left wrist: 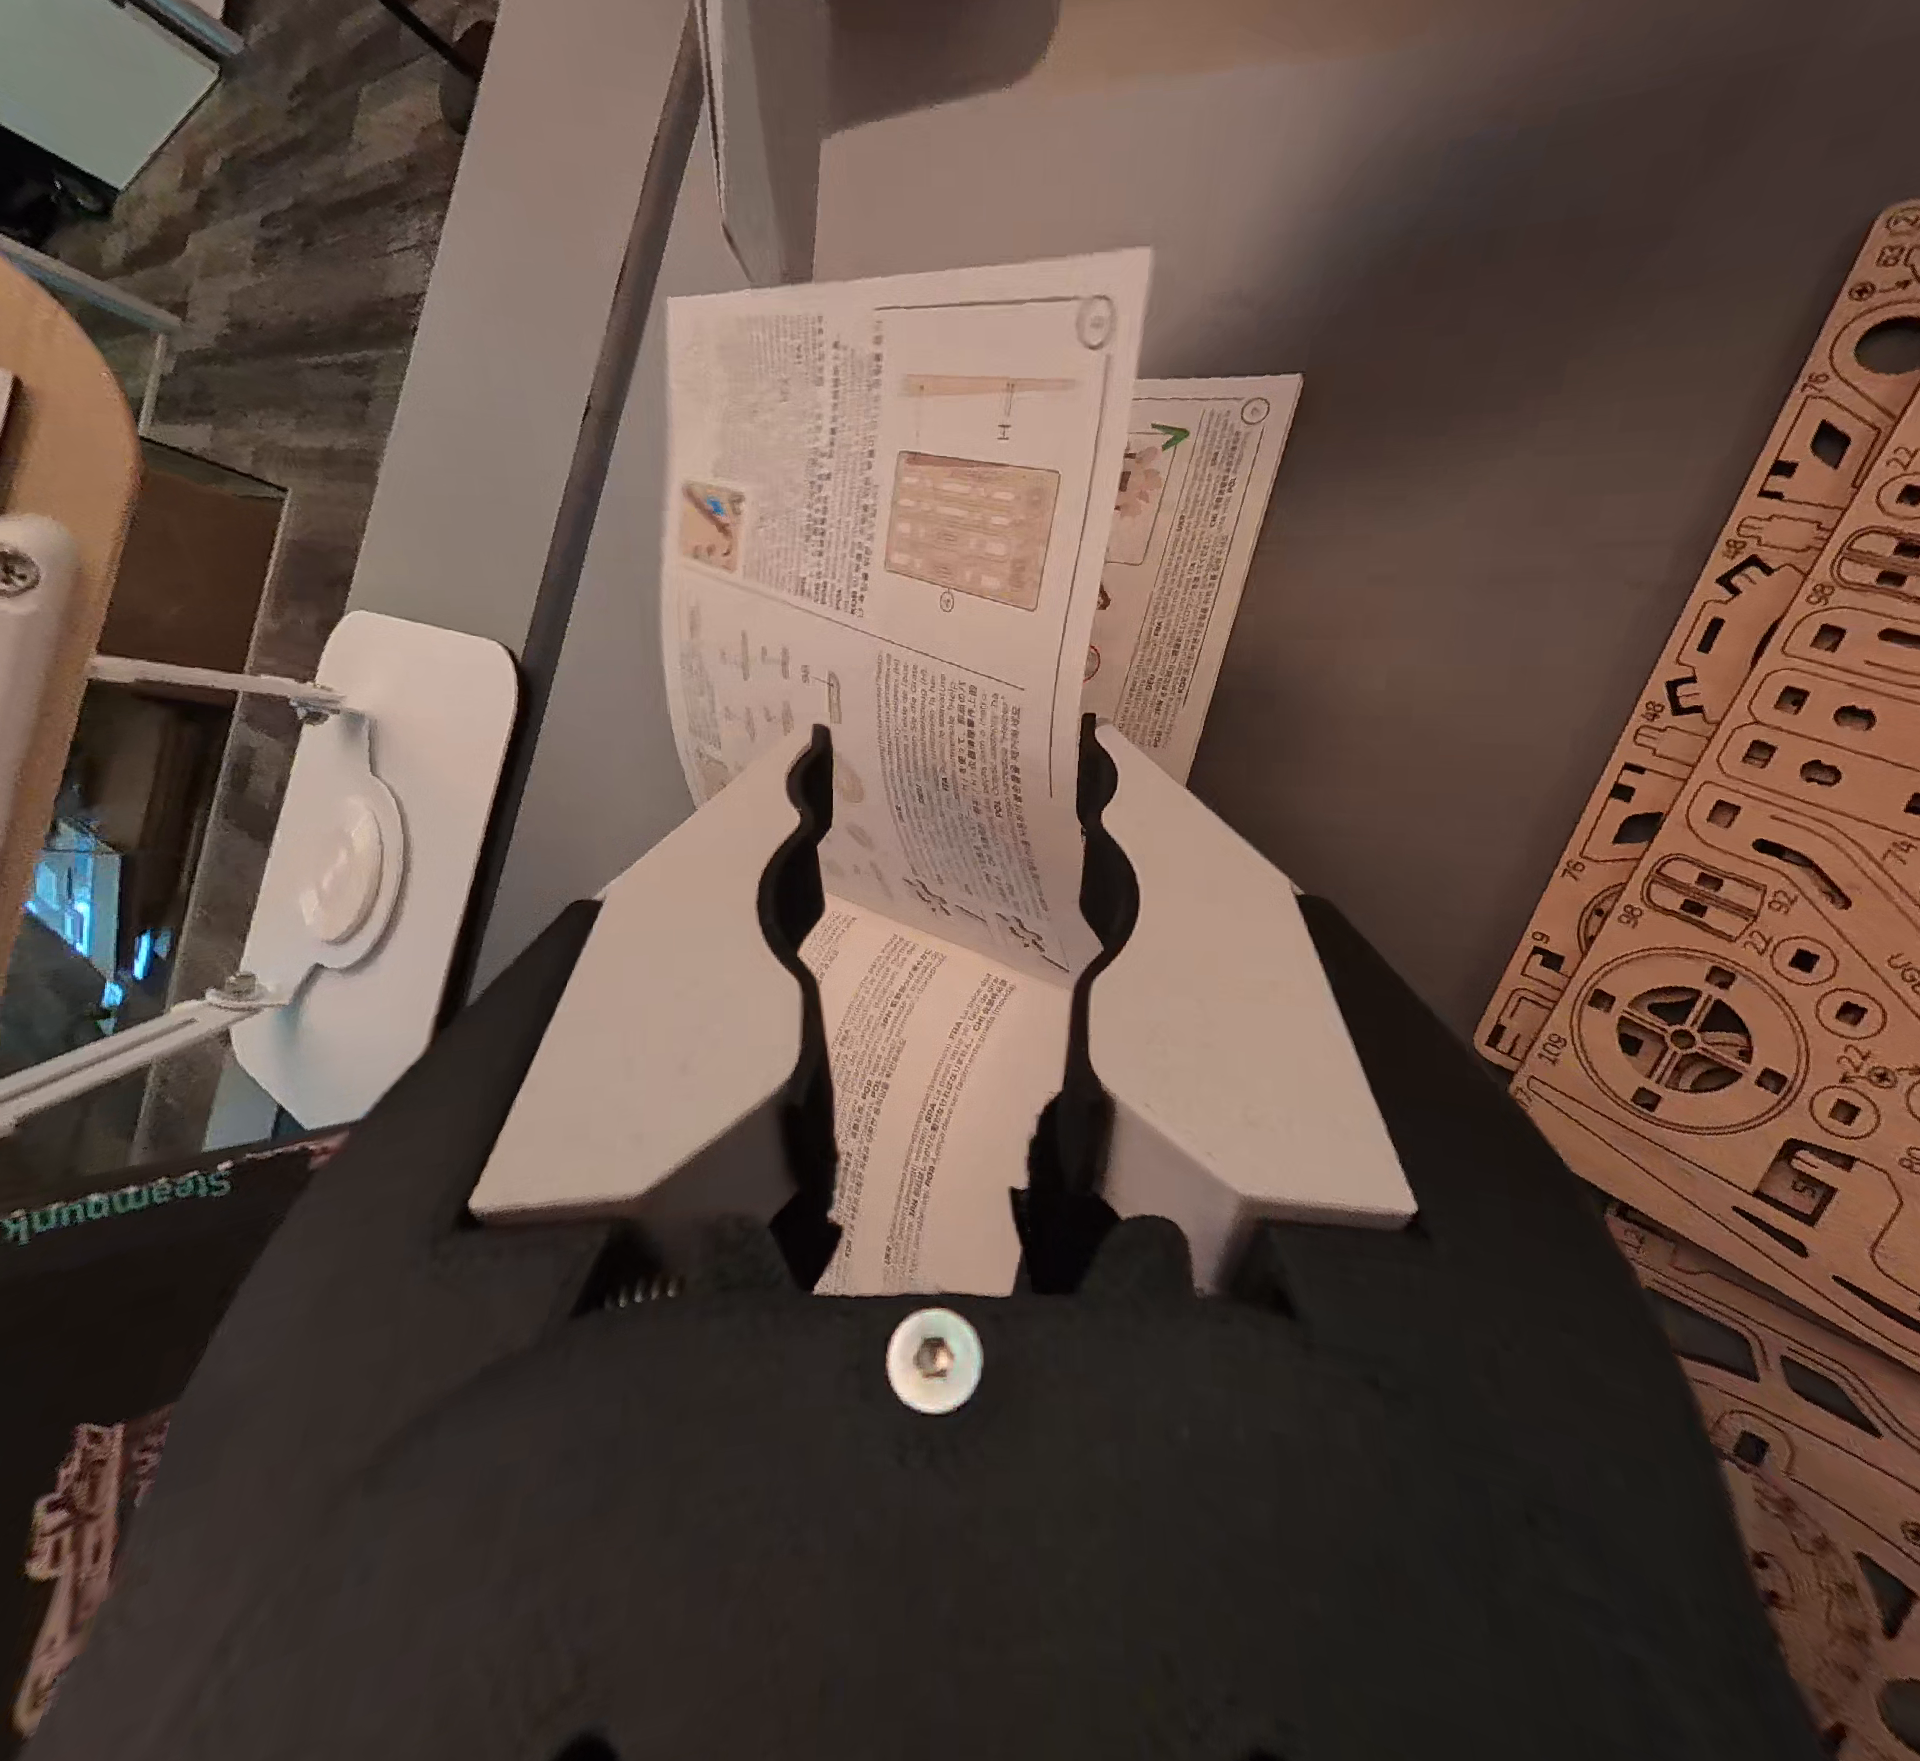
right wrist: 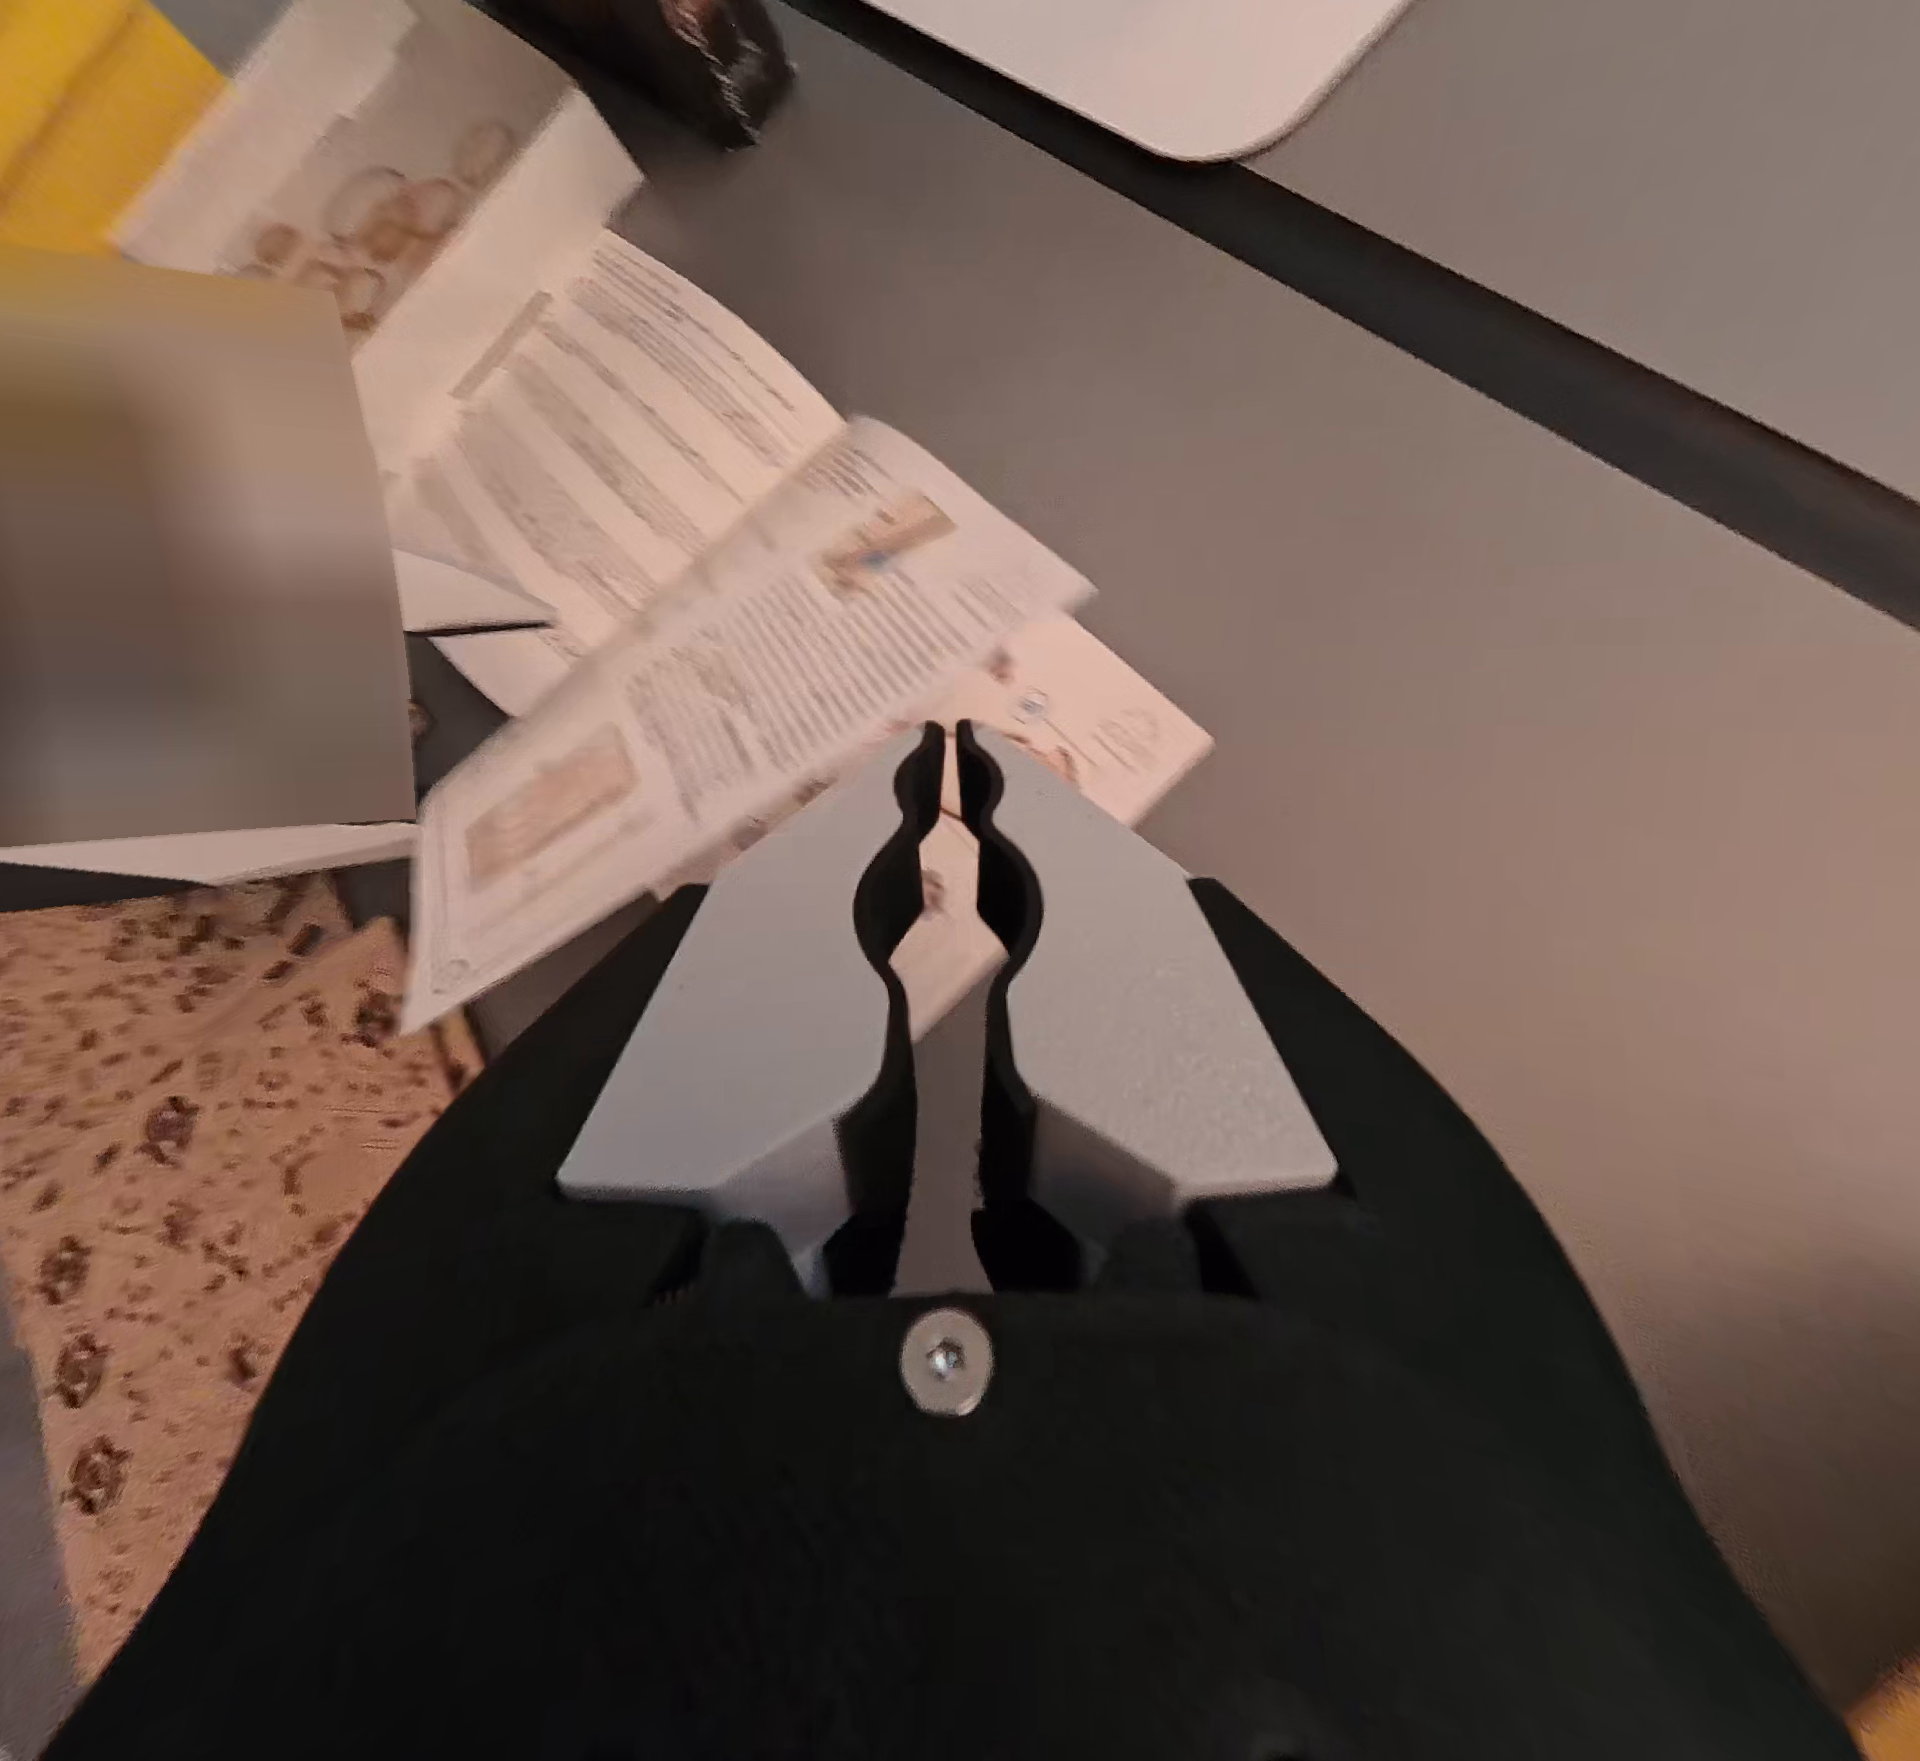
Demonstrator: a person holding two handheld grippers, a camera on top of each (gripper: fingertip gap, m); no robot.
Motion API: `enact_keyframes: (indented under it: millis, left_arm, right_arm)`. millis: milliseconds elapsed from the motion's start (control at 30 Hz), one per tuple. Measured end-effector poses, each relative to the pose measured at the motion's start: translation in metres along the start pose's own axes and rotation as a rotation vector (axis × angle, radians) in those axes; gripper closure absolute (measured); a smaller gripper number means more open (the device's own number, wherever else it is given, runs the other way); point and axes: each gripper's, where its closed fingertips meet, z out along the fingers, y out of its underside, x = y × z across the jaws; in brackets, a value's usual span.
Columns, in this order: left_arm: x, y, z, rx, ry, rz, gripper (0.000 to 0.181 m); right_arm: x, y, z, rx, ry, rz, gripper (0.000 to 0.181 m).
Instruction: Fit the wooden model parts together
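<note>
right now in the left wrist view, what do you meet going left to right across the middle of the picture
white mount plate → instruction booklet, its raised page standing between the open fingers of the left gripper → bare grey table → laser-cut wooden part sheets at the right edge

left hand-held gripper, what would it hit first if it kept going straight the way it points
Most likely the instruction booklet: the open left hand-held gripper points straight at its curled-up page, with the grey table beyond. How far off the page is remains unclear.
</note>
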Motion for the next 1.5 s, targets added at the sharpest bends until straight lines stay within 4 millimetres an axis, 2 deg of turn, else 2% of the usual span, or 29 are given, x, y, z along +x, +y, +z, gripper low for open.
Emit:
enact_keyframes:
  millis: [133,233,333,600,767,933,1000,1067,1133,1233,1300,1367,1433,1500]
  left_arm:
    - [-0.01,0.002,-0.006,0.013,-0.059,-0.059,0.137]
    - [-0.018,0.005,-0.016,0.044,-0.105,-0.131,0.14]
    - [-0.023,0.013,-0.03,0.09,-0.112,-0.254,0.135]
    - [-0.033,0.049,-0.077,0.249,0.02,-0.637,0.132]
    - [-0.026,0.064,-0.098,0.312,0.131,-0.699,0.126]
    - [-0.017,0.079,-0.088,0.284,0.177,-0.702,0.126]
    - [-0.023,0.085,-0.089,0.275,0.131,-0.703,0.13]
    - [-0.036,0.089,-0.098,0.309,0.065,-0.713,0.131]
    - [-0.048,0.091,-0.111,0.345,0.013,-0.7,0.121]
    - [-0.053,0.092,-0.124,0.335,-0.018,-0.633,0.106]
    - [-0.049,0.086,-0.127,0.355,-0.018,-0.574,0.109]
    - [-0.033,0.084,-0.117,0.315,0.046,-0.525,0.111]
    - [-0.01,0.094,-0.095,0.186,0.133,-0.504,0.103]
    - [0.002,0.103,-0.077,0.09,0.154,-0.458,0.105]
  right_arm:
    - [-0.038,-0.017,0.013,0.09,-0.177,0.056,0.179]
    - [-0.061,-0.035,0.015,0.191,-0.301,0.143,0.179]
    - [-0.087,-0.043,0.023,0.234,-0.398,0.165,0.179]
    - [-0.122,-0.032,0.065,0.188,-0.274,-0.052,0.175]
    - [-0.128,-0.016,0.082,0.106,-0.231,-0.128,0.172]
    - [-0.131,-0.006,0.092,0.062,-0.209,-0.181,0.17]
    - [-0.131,-0.004,0.094,0.057,-0.201,-0.198,0.168]
    - [-0.132,-0.002,0.096,0.051,-0.196,-0.215,0.167]
    - [-0.132,0.001,0.1,0.036,-0.182,-0.236,0.166]
    - [-0.129,0.011,0.107,-0.021,-0.142,-0.286,0.165]
    - [-0.123,0.016,0.11,-0.06,-0.088,-0.332,0.164]
    - [-0.123,0.02,0.112,-0.076,-0.073,-0.359,0.164]
    - [-0.121,0.023,0.114,-0.098,-0.064,-0.37,0.164]
    - [-0.12,0.025,0.115,-0.115,-0.05,-0.384,0.165]
